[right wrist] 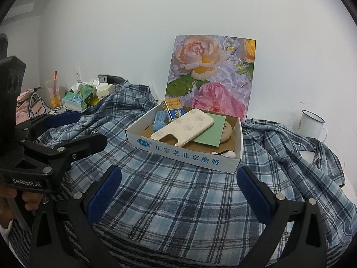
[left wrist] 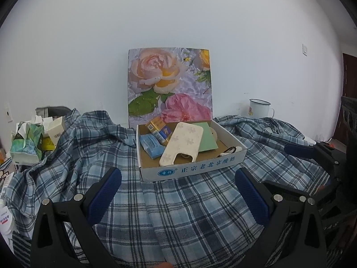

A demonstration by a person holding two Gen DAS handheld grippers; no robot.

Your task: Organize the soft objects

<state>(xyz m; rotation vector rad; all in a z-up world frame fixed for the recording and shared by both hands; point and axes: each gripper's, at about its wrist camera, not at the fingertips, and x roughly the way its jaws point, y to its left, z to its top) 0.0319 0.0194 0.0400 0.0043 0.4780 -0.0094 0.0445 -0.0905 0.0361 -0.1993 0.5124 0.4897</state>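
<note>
On plaid shirt [left wrist: 178, 201], cardboard tray [left wrist: 191, 169], mug [left wrist: 260, 107] behind, tissue box [left wrist: 28, 144] left.

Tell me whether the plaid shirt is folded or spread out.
Spread out, not folded: the plaid shirt lies open and rumpled across the surface, its sleeves trailing to both sides, with the cardboard box resting on it.

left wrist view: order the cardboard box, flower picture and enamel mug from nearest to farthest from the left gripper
1. cardboard box: straight ahead on the plaid shirt, just beyond the left gripper.
2. flower picture: upright behind the box, against the wall.
3. enamel mug: far right, by the wall.
</note>
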